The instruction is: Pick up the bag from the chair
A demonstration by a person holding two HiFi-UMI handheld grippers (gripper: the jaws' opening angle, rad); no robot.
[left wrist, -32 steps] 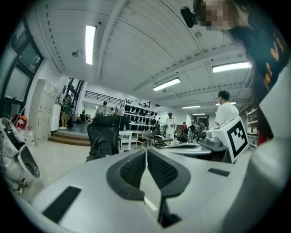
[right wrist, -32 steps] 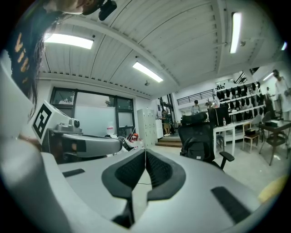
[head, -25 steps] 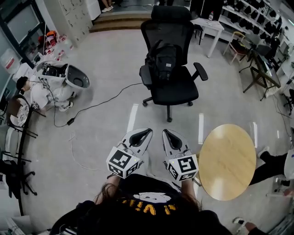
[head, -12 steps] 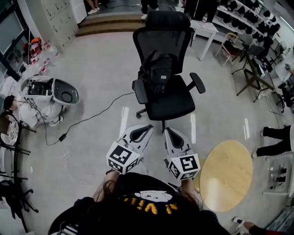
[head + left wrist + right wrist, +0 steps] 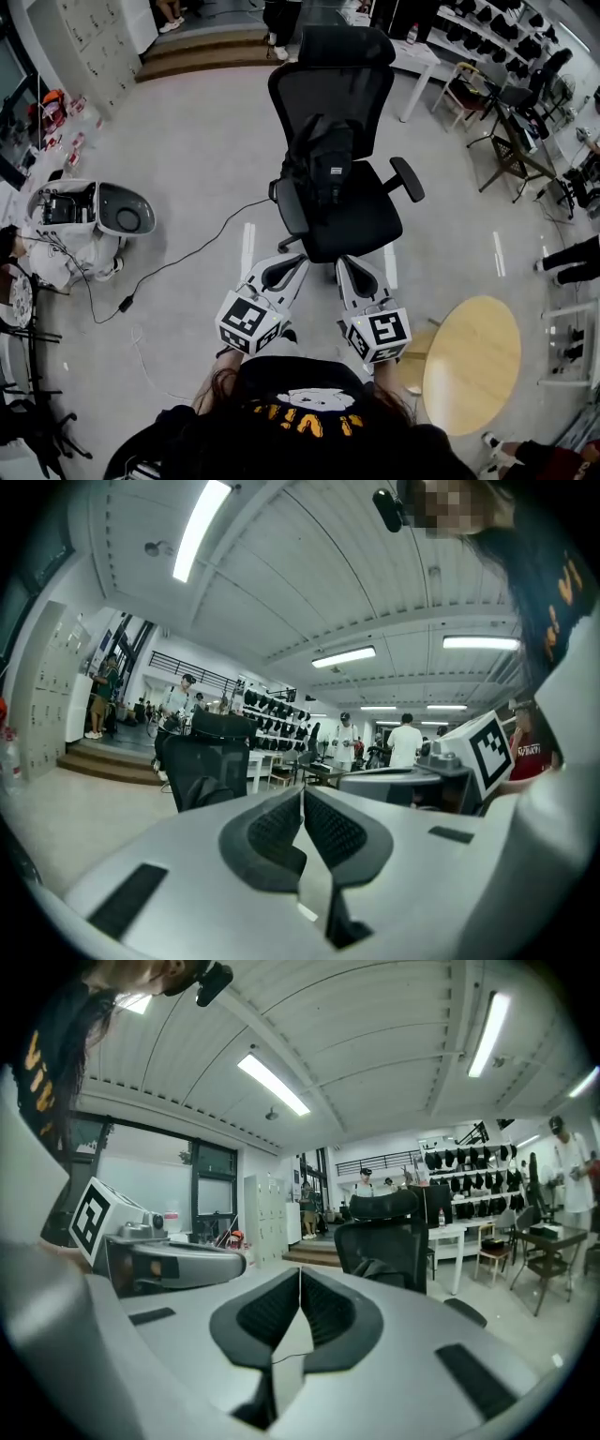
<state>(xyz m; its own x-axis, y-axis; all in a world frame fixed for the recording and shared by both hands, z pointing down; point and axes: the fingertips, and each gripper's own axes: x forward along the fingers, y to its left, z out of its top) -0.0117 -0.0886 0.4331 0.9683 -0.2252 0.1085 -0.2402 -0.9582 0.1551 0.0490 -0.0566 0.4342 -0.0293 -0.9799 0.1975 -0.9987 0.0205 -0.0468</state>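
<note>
Wooden table (image 5: 472,366) near black chair (image 5: 354,214)

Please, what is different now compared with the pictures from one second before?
The person has walked toward the chair, so it and the bag on its seat lie nearer to both grippers. Nothing was grasped or released. The left gripper and right gripper stay side by side, jaws shut and empty; the bag has not moved on the chair.
</note>
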